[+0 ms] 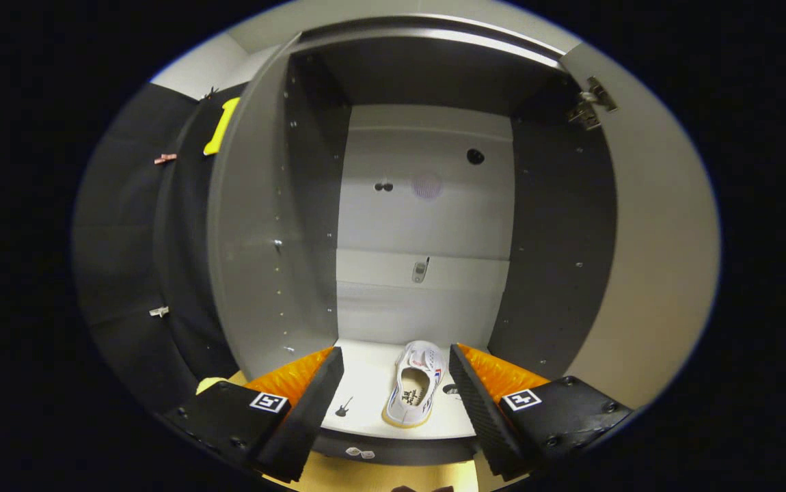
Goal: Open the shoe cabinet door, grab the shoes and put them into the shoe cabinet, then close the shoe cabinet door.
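Shoe [415,384] is seen lying on the pale floor of the shoe cabinet [427,205], lower centre of frame, sole down, opening up, toe aimed at the back panel. It sits between the two fingers, nearer the right one, w/ a gap visible on both sides. Gripper [396,393] is held wide apart, nothing clamped; neither finger is touching the shoe as far as can be judged.

Doors are both swung out: left door [249,239] at centre-left, right door [653,273] at right of frame w/ a hinge [591,102] at upper right. So the placing step looks done or nearly done; closing is judged to be what's left.

Risks from here:
- The shoe could be clipped by the right finger on the way out, since that gap is the slimmer one. It'd be dragged fwd toward the front lip and could drop off.
- The heel lies close to the front edge of the shelf. If nudged out, the door may be blocked from shutting flush.
- Wide fingers could be caught on the cabinet side walls or a door edge if the exit is angled.
- Doors are smooth, no handle can be made out, so a push may slip off and leave a door ajar.
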The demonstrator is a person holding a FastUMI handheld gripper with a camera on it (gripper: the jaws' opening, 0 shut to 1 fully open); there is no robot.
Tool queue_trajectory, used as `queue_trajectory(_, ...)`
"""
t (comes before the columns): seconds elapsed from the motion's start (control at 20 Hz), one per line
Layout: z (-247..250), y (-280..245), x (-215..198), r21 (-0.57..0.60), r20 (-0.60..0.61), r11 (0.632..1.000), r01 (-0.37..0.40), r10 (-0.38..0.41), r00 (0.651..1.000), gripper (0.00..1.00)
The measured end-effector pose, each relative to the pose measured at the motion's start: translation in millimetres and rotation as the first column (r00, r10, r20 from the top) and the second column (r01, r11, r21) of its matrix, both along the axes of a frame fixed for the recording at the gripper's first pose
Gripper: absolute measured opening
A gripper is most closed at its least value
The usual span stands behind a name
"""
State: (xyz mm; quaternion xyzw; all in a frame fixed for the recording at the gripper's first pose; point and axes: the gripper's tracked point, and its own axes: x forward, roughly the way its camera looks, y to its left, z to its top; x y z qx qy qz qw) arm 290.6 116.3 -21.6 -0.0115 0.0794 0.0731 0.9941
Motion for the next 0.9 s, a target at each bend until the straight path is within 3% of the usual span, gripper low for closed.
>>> queue_trajectory(0.4,27,-39,-142,0.048,0.059,0.998,0.037,-0.040,0.997,0.98)
queue_trajectory(0.65,50,-85,-208,0.052,0.095,0.995,0.085,-0.090,0.991,0.98)
queue_trajectory(0.9,64,-161,-285,0.052,0.132,0.973,0.227,-0.232,0.964,0.97)
